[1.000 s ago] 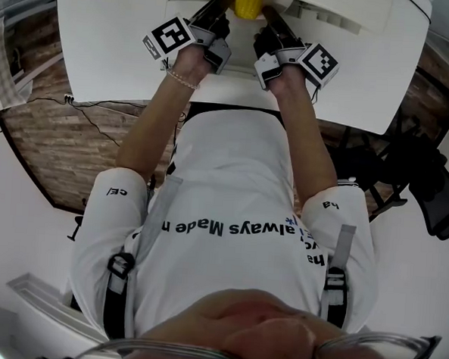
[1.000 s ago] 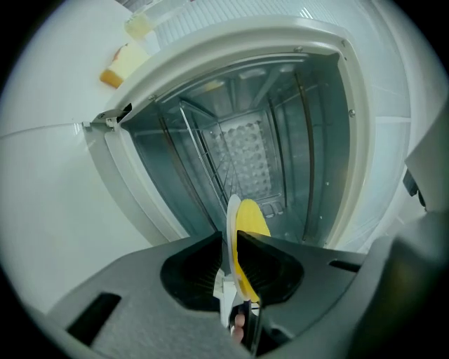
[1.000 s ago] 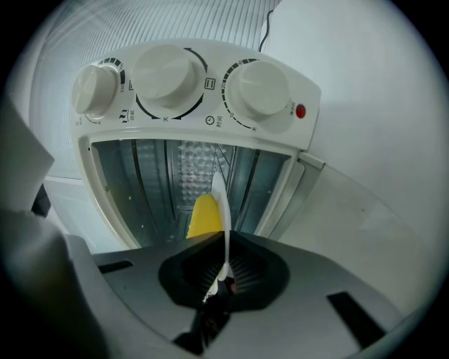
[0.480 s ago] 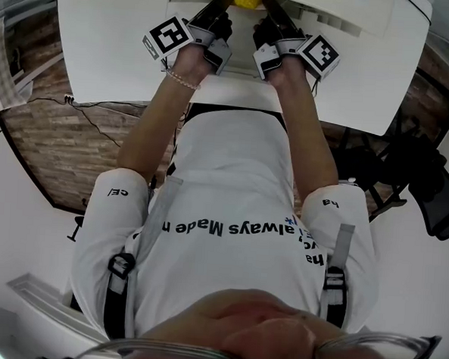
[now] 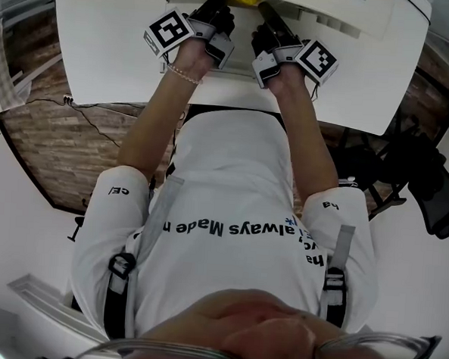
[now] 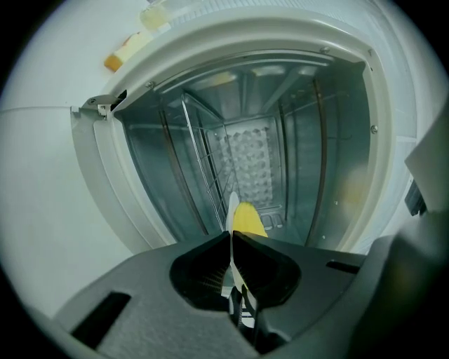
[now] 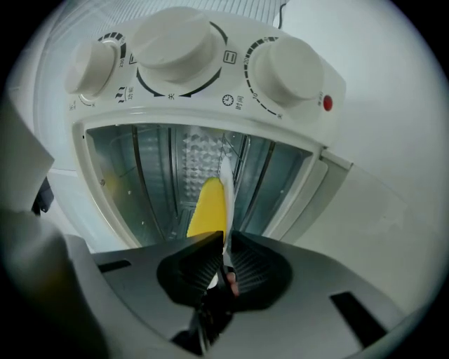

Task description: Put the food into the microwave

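- Counter point(image 5: 104, 46): white surface. It carries the microwave along its far edge, and the person stands against its near edge.
- Microwave point(image 7: 203, 133): white housing with its front opening uncovered, facing both hand-held grippers.
- Cavity point(image 6: 295, 140): bare metal walls with ribbed rails on both sides and a dimpled panel on the back wall.
- Left hand-held gripper point(image 6: 231, 237): jaws closed on the thin white rim of the plate. In the head view it sits left of centre at the microwave opening, with its marker cube point(image 5: 167, 33) facing up.
- Right hand-held gripper point(image 7: 224, 237): jaws likewise clamped on the opposite rim of the plate. In the head view it sits right of centre, with its marker cube point(image 5: 321, 61) facing up.
- Plate point(image 7: 226, 186): white and seen edge-on from both gripper views. It is held between the two hand-held grippers at the mouth of the cavity.
- Food point(image 7: 208, 207): a yellow piece lying on the plate between the two clamped rims. In the head view only a small yellow strip shows below the microwave's top edge. How far it reaches into the cavity cannot be told.
- Control knobs: three white dials in a row above the opening, the middle dial point(image 7: 175, 42) being the largest.
- Bracelet point(image 5: 181, 75): a thin chain on the person's left wrist.
- Indicator point(image 7: 327, 103): a small red dot beside the outer dial.
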The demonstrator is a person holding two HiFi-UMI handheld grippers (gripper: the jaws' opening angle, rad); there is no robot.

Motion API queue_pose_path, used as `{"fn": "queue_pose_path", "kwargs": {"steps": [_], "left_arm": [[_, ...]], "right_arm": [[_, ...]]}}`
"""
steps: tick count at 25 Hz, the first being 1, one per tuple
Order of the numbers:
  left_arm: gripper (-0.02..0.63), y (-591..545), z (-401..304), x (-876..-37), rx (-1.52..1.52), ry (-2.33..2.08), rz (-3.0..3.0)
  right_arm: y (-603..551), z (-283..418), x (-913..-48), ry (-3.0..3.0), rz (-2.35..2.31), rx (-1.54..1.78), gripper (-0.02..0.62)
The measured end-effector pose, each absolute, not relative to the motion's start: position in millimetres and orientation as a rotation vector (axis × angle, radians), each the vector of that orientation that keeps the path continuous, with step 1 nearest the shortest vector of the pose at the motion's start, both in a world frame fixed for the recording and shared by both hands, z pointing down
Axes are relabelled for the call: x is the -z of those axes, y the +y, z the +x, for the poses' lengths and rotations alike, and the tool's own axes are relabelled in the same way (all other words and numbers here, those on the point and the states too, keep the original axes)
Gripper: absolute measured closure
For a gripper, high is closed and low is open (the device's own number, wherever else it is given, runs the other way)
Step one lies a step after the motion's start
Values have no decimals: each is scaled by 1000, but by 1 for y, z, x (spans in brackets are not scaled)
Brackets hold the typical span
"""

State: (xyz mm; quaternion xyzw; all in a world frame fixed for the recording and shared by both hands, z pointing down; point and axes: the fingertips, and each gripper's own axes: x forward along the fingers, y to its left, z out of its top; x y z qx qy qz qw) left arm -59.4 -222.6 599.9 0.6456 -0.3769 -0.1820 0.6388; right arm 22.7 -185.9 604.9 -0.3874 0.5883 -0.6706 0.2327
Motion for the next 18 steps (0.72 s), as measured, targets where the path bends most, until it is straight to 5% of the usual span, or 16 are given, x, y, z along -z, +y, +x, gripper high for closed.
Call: {"fn": "queue_pose_path", "kwargs": {"steps": [18], "left_arm": [[586, -224, -55, -596, 403, -863, 1485]], "right_arm": [[-199, 30, -601, 1595, -1068, 1788, 574]]}}
